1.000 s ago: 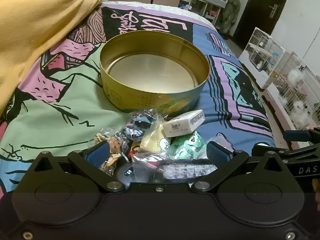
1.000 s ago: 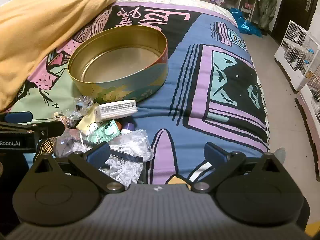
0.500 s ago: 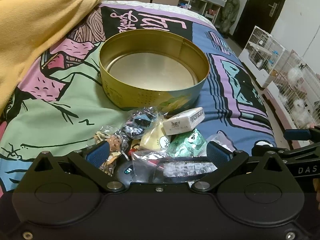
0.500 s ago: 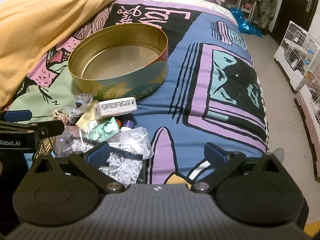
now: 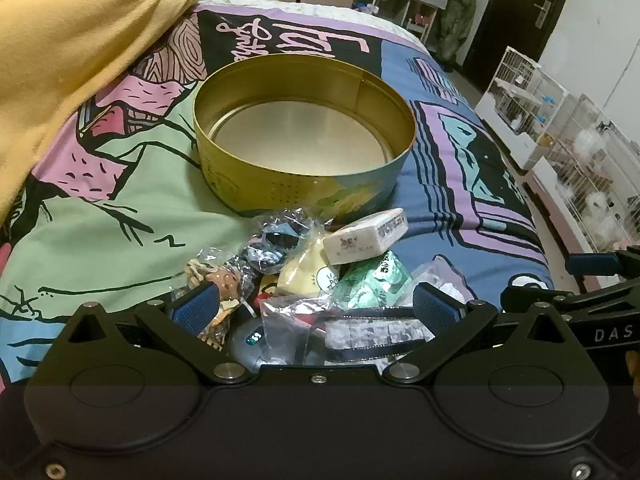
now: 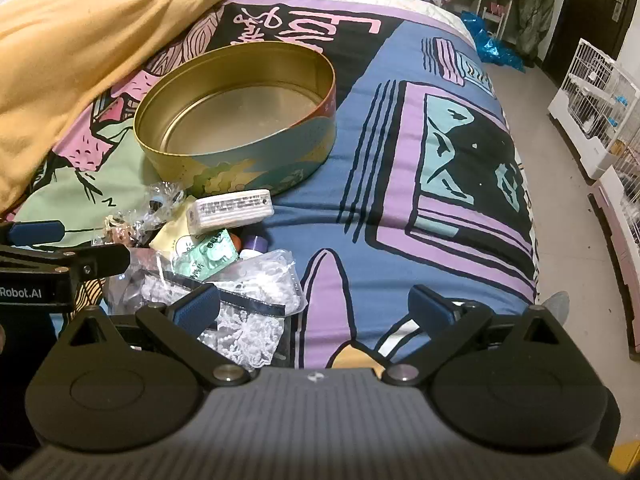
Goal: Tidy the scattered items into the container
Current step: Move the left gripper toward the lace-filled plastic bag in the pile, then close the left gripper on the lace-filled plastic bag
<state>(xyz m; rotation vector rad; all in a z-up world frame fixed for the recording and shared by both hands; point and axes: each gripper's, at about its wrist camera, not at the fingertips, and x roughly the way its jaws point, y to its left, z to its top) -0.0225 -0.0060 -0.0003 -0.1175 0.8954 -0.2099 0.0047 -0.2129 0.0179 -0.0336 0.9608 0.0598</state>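
Observation:
A round gold tin (image 5: 304, 196) (image 6: 256, 160) stands empty on the bed. In front of it lies a heap of small items: a white box (image 5: 364, 236) (image 6: 230, 212), a green sachet (image 5: 372, 280) (image 6: 208, 254), a pale yellow packet (image 5: 306, 274), clear wrapped trinkets (image 5: 276, 240) and a clear bag of white lace (image 6: 256, 300). My left gripper (image 5: 316, 306) hangs open over the near side of the heap with nothing held. My right gripper (image 6: 314, 306) is open too, to the right of the heap, its left finger over the lace bag.
A yellow blanket (image 5: 80, 40) (image 6: 80, 32) is bunched at the left behind the tin. The patterned bed cover (image 6: 420, 180) stretches to the right up to the bed's edge. White wire cages (image 5: 560, 120) stand on the floor at the right.
Both grippers have edged slightly forward toward the heap and the tin; their jaws have stayed open. The items have not moved.

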